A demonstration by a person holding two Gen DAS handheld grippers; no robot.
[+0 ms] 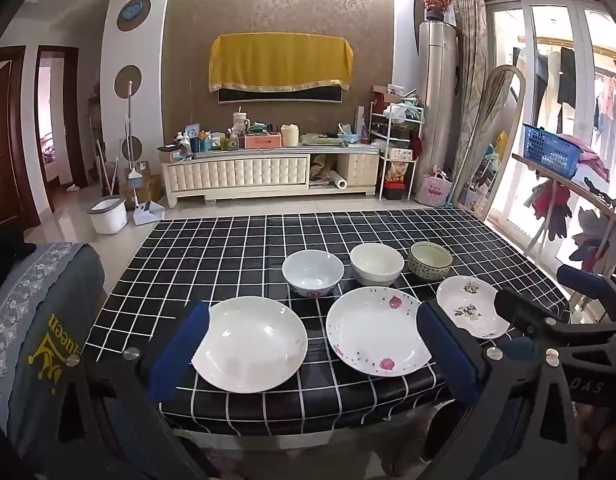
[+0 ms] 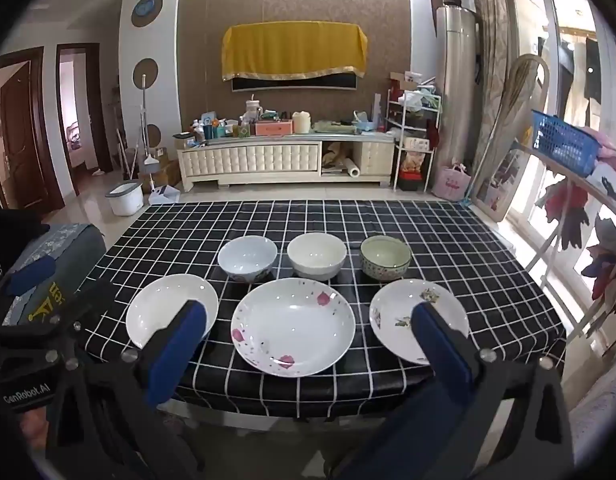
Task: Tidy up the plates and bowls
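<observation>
Both claws, left claw and right claw, spread wide, empty. Ahead: glazed plates and bowls, likely rigid, slippery, breakable; grip at rims.

On my table three plates sit in a near row. Three bowls line up just behind them, farther from me.

A table in black grid cloth bears three plates fronting three bowls.
</observation>
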